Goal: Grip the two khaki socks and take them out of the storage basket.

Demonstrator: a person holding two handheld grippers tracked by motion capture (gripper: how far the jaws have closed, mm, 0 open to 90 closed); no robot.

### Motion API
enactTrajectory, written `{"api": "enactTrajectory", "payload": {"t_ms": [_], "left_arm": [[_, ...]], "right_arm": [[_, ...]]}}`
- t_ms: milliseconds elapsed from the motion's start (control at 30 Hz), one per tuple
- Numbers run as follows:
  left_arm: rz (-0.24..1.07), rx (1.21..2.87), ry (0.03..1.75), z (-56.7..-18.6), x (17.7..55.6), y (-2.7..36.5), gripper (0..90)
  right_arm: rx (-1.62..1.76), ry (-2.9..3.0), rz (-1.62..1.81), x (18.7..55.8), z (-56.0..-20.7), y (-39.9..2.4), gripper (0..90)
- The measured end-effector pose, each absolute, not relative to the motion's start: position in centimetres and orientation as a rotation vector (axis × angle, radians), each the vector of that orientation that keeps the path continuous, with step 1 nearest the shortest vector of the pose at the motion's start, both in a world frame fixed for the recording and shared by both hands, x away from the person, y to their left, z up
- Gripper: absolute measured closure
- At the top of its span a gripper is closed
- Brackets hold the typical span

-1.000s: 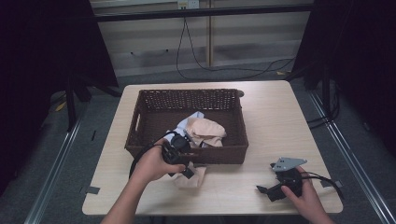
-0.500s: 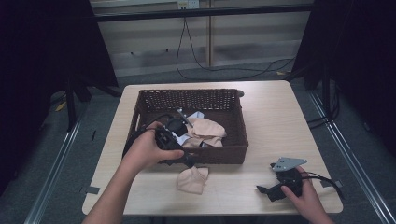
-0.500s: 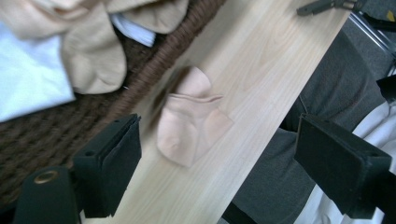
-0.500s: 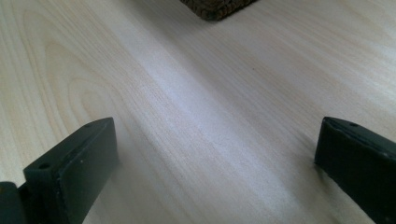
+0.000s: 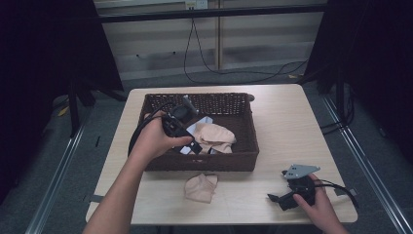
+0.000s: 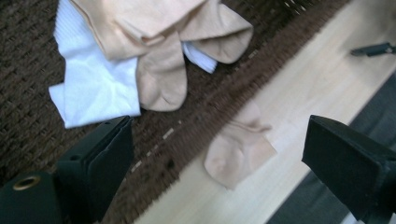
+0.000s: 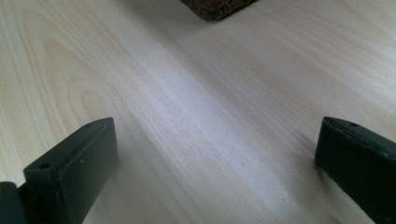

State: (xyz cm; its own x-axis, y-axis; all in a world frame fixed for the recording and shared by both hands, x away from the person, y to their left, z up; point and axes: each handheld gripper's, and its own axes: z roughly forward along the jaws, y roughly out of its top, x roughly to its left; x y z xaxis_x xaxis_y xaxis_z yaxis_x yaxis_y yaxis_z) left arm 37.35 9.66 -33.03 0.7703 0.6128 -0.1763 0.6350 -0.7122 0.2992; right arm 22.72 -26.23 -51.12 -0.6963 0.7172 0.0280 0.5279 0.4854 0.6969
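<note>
Tongs, left (image 5: 195, 145): released, jaws just opened, empty, above the basket (image 5: 248, 141). Tongs, right (image 5: 277, 200): released, resting near the table's front right corner. Risk: next grab may gather both beige sock (image 6: 159, 79) and white sock (image 6: 93, 88) together.

The high view is dim: the room's sides fall into near black, and soft light from above falls on the pale surface (image 5: 272, 122), with little shadow. It is slightly grainy. In the left gripper view the basket (image 6: 28, 65) weave and socks (image 6: 159, 42) are soft with blur, the jaws darker still. The right gripper view is brighter, with a broad pale sheen across the wood grain.
</note>
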Motion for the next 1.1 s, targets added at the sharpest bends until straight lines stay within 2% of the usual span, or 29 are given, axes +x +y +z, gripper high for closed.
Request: {"api": "enactTrajectory", "payload": {"t_ms": [1100], "left_arm": [[-0.05,2.603,1.14,-40.7,43.6,6.2,11.9]], "right_arm": [[1.053,2.464,1.022,22.8,-51.1,-26.2,0.0]]}}
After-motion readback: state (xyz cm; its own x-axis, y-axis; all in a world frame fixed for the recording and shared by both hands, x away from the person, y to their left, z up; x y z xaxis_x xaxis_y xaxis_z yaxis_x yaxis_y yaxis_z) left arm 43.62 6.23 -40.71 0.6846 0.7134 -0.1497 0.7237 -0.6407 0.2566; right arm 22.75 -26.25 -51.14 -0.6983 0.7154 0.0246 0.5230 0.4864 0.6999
